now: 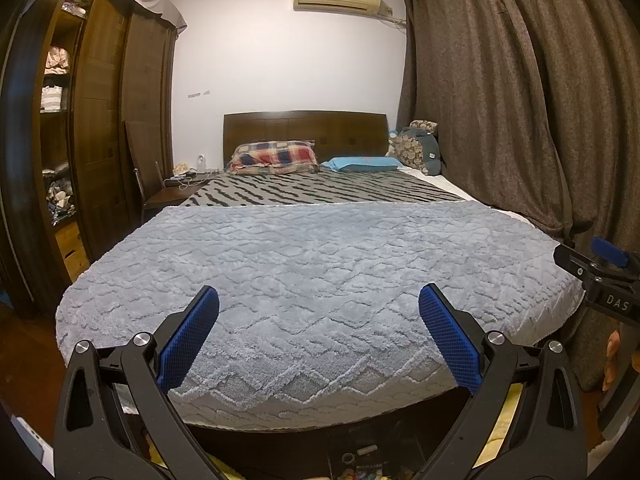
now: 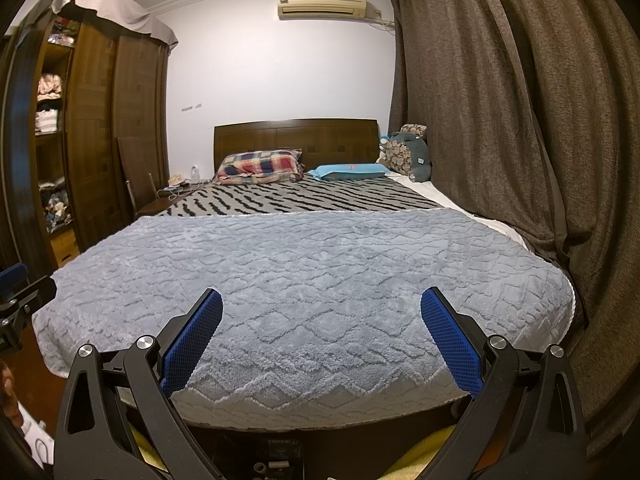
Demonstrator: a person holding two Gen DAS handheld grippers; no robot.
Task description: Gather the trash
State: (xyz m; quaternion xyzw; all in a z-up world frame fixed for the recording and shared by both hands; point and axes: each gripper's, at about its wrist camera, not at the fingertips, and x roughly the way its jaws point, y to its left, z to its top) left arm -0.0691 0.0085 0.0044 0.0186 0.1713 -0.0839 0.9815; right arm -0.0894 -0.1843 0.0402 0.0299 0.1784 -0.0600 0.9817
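My left gripper (image 1: 319,298) is held open above the foot of a bed, its blue pads wide apart with nothing between them. My right gripper (image 2: 321,300) is likewise open and empty over the same end of the bed. A grey plush blanket (image 1: 312,272) (image 2: 304,272) covers the near half of the bed. No piece of trash shows on the blanket in either view. In the left wrist view the right gripper (image 1: 600,268) appears at the right edge; in the right wrist view part of the left gripper (image 2: 20,292) shows at the left edge.
A striped sheet (image 1: 320,192), a plaid pillow (image 1: 276,156) and a blue pillow (image 1: 364,164) lie near the wooden headboard (image 1: 304,128). Brown curtains (image 1: 520,100) hang on the right. A wooden wardrobe (image 1: 92,120) with open shelves stands left, a bedside table (image 1: 176,192) beyond it.
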